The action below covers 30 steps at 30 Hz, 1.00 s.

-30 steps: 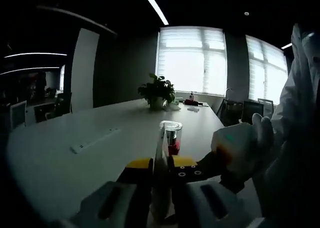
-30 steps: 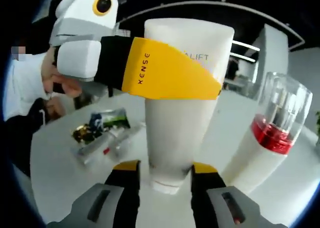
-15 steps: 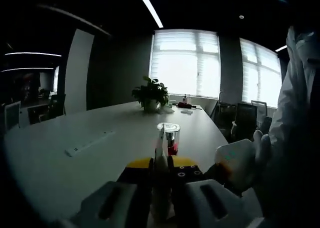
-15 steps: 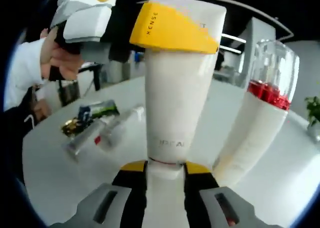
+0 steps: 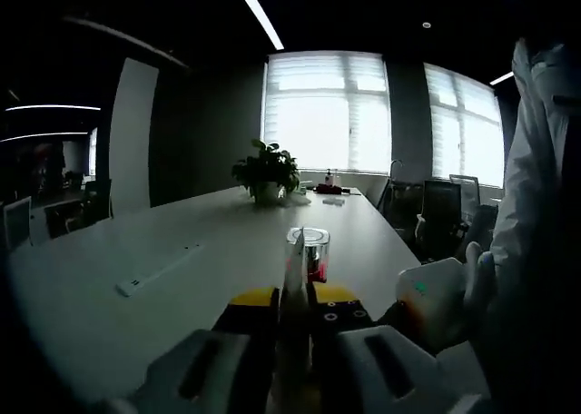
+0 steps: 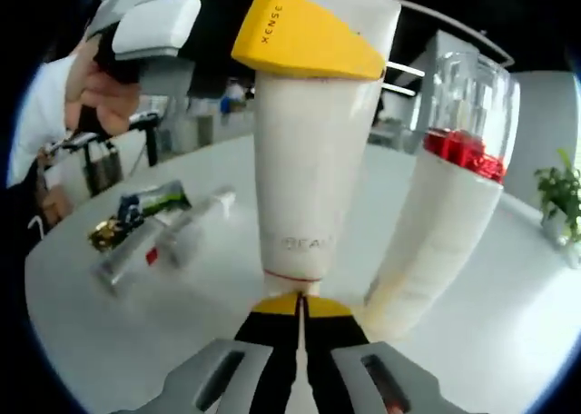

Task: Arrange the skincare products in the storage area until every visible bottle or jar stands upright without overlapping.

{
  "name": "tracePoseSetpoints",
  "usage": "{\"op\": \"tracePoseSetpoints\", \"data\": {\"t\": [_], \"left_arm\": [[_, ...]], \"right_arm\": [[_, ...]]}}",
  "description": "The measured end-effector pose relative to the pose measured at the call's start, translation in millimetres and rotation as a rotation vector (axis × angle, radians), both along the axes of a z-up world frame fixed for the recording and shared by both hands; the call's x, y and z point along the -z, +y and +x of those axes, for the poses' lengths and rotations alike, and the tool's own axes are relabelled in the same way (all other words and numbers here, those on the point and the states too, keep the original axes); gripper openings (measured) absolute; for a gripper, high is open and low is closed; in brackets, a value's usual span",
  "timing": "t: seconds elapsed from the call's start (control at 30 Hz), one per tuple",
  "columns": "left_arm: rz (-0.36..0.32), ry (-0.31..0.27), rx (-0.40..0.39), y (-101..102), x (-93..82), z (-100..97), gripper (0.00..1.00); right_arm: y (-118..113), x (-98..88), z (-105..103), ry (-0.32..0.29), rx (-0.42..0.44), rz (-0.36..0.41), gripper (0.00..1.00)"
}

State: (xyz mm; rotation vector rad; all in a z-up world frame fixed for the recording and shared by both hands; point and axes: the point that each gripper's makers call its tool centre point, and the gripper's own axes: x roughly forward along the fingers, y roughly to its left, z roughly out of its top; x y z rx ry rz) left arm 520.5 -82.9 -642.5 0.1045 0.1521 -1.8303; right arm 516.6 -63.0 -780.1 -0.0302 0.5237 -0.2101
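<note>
White tube [image 6: 304,196] stands cap-down mid-table, pinched up top by the left gripper [image 6: 309,46], whose jaws clamp its flat crimped end [image 5: 292,296]. Right gripper [image 6: 300,310] sits at 6 o'clock w/ its yellow tips pressed together, squeezing nothing I can see. Red-collared pump bottle [image 6: 445,214] is upright just beside the tube at 3. Loose sachets [image 6: 150,219] lie flat at 9. Tube's prob light, soft-walled, tippy; grab near the stiff crimp, not the squishy belly.
</note>
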Motion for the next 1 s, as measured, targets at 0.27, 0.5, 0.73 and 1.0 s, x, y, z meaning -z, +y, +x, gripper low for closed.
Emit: {"op": "tracePoseSetpoints", "data": {"t": [0.27,0.5,0.73,1.0], "left_arm": [[0.016,0.070,-0.006,2,2.2,4.0,0.09],[0.013,0.083,0.017,2,1.6,0.2,0.09],[0.018,0.103,0.035,4,-0.3,-2.0,0.09],[0.023,0.102,0.059,5,-3.9,-18.0,0.09]], "right_arm": [[10,-2.7,5,-0.011,-0.053,-0.013,0.20],[2,-0.3,16,-0.009,-0.024,-0.036,0.29],[-1,-0.4,23,-0.006,-0.028,-0.039,0.24],[0,-0.4,15,-0.003,-0.010,-0.037,0.23]]}}
